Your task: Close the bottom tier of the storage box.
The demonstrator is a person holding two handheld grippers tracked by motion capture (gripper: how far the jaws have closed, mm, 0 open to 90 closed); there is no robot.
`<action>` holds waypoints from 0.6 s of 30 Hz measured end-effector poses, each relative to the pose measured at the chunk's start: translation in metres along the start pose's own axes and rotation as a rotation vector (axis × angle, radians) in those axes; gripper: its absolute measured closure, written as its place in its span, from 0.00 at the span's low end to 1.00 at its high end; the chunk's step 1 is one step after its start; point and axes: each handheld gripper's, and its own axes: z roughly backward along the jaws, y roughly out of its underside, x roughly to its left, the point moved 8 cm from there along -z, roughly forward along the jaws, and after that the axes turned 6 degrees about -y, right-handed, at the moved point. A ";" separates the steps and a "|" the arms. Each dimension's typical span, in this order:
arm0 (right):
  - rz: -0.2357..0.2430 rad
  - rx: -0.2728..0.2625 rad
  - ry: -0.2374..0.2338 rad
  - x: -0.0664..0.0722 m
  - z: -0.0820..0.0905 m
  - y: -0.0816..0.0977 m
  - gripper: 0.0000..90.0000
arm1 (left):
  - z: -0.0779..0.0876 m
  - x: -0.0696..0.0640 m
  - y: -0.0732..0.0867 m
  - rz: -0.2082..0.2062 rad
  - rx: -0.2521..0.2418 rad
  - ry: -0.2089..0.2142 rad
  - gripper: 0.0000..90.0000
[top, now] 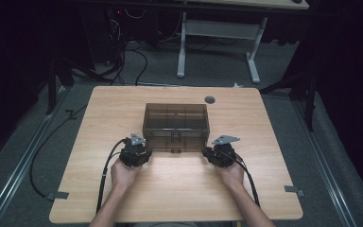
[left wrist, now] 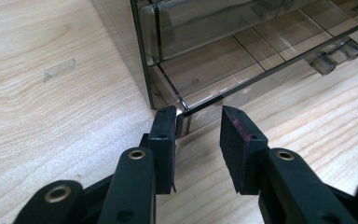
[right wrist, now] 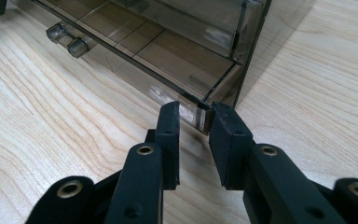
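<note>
At the drawer's [top: 175,142] front corners, your left fingers [left wrist: 165,128] and right fingers [right wrist: 228,128] pinch loosely, half-open; uneven pulling could jam it.

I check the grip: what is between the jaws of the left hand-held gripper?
In the left gripper view, the smoky transparent plastic drawer box's bottom corner.
</note>
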 end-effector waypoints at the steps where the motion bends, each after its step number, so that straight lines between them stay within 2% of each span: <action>1: -0.002 0.002 0.000 0.001 0.000 0.000 0.82 | 0.001 0.000 0.000 -0.001 0.003 0.001 0.74; 7: 0.003 0.007 -0.005 0.003 0.003 0.003 0.82 | 0.005 -0.002 0.004 -0.020 0.013 0.001 0.74; 18: 0.011 0.013 -0.015 0.009 0.007 0.008 0.82 | 0.014 -0.003 0.008 -0.006 0.013 0.011 0.74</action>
